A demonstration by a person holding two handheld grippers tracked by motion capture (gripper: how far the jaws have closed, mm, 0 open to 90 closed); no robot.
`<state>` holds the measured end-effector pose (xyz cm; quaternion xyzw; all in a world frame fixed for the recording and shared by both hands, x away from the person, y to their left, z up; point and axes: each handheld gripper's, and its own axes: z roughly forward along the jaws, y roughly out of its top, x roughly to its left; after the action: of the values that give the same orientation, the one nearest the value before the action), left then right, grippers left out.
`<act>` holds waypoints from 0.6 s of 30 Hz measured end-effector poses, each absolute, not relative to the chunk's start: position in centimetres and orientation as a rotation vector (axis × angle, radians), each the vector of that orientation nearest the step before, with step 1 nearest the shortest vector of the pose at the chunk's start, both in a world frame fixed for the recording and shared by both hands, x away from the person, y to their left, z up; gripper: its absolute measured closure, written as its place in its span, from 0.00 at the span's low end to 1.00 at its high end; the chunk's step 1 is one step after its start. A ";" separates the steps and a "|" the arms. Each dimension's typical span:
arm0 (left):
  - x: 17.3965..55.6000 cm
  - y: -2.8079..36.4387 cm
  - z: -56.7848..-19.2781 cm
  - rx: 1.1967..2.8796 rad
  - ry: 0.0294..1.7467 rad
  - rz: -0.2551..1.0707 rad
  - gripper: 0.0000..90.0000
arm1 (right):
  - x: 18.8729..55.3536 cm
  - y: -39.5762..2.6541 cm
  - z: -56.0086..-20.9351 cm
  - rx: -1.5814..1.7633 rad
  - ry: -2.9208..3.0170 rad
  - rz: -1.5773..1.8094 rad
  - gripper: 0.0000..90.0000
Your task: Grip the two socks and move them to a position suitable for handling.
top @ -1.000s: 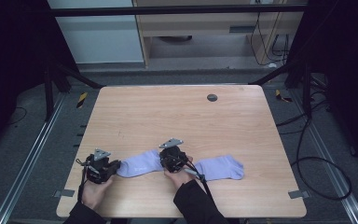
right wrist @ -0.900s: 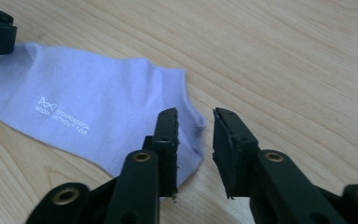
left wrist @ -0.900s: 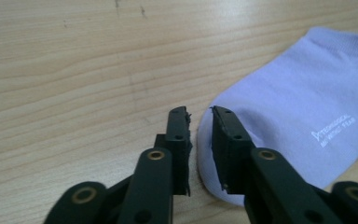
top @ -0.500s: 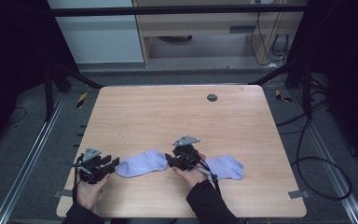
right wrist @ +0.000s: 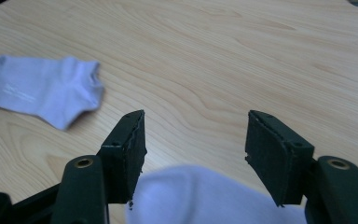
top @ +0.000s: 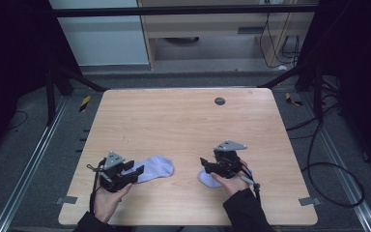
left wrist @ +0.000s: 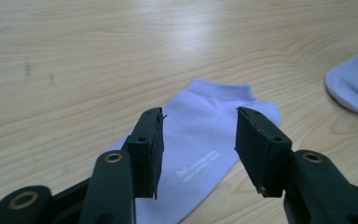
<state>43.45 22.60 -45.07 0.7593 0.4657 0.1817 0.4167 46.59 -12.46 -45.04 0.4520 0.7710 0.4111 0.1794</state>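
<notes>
Your left hand-held gripper (left wrist: 198,135): jaws apart over flat lilac knit sock (left wrist: 200,154). Your right hand-held gripper (right wrist: 196,149): jaws apart, second sock (right wrist: 205,196) beneath. Pale wood-grain worktop (top: 183,125).

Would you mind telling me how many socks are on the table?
2: one sock ahead of the left claw, the other sock under the right claw.

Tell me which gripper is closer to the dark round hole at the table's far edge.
Right. The right gripper sits nearly straight below the round hole; the left gripper is farther off, toward the near-left corner.
</notes>
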 end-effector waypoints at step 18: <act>44.3 12.9 -45.7 2.048 1.029 0.386 0.55 | 44.7 -21.9 -46.7 1.399 2.097 1.029 0.43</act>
<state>44.32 12.87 -45.67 0.8086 0.4061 0.1524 0.3976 44.74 -21.95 -46.75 0.5026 0.7535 0.3695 0.2078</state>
